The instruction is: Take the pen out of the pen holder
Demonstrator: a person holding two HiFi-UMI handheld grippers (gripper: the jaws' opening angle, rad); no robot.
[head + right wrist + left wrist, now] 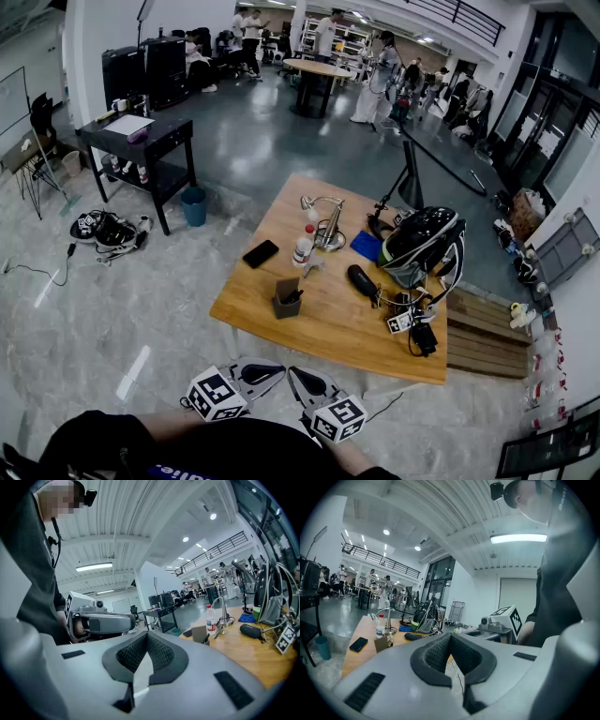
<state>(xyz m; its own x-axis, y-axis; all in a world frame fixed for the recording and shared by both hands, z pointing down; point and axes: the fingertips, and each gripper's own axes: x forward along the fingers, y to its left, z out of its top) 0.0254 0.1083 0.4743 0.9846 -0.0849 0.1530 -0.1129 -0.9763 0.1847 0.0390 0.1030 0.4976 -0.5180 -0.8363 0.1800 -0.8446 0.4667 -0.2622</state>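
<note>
One wooden table (328, 328), one pen holder (286, 300), one bottle (302, 248), one phone (260, 253), one helmet (427, 234), two tongs (272, 372) (300, 378).

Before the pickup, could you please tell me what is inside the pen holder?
A dark pen leans out of the pen holder; its lower part is hidden by the walls.

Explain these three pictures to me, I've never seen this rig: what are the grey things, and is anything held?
No robot here: a person holds a two-jaw claw in each hand; those are the grey things. The head view looks down from the person's head: left claw and right claw sit near the body, short of the wooden table. The other two views ride on each claw. Both are shut and empty. On the table: the pen holder with the pen inside, a phone, a bottle, a desk lamp and a helmet.
</note>
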